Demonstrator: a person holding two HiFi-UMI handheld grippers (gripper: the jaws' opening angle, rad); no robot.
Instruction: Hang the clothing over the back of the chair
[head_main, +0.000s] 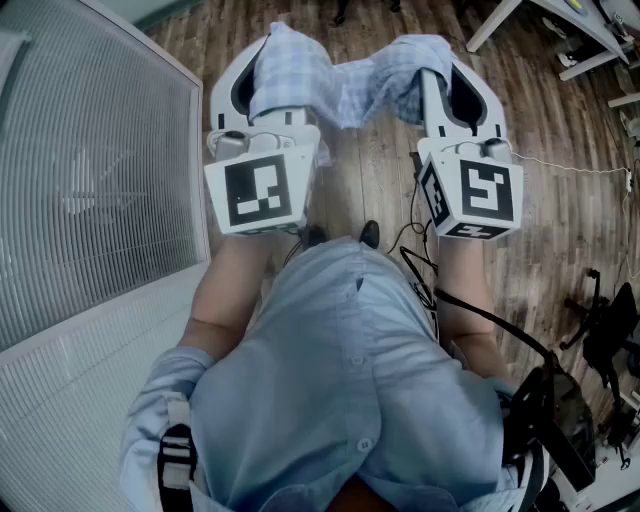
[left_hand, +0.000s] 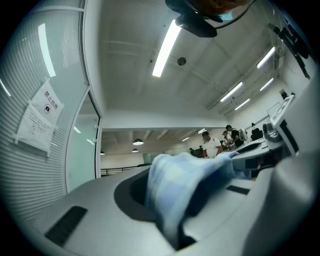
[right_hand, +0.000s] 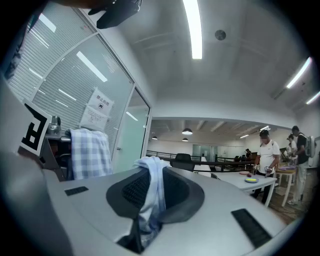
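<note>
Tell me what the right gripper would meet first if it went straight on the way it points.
The way looks free nearby. The right gripper, shut on the shirt, points toward a dark chair farther off, probably the first thing; depth is unclear.

A wood-plank floor runs beside a glass wall with slatted blinds and a paper notice. Strip lights line the white ceiling. A white bench stands beyond.

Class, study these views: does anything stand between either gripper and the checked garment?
Nothing does: the left gripper and the right gripper are each shut on the checked garment, which hangs stretched between them.
</note>
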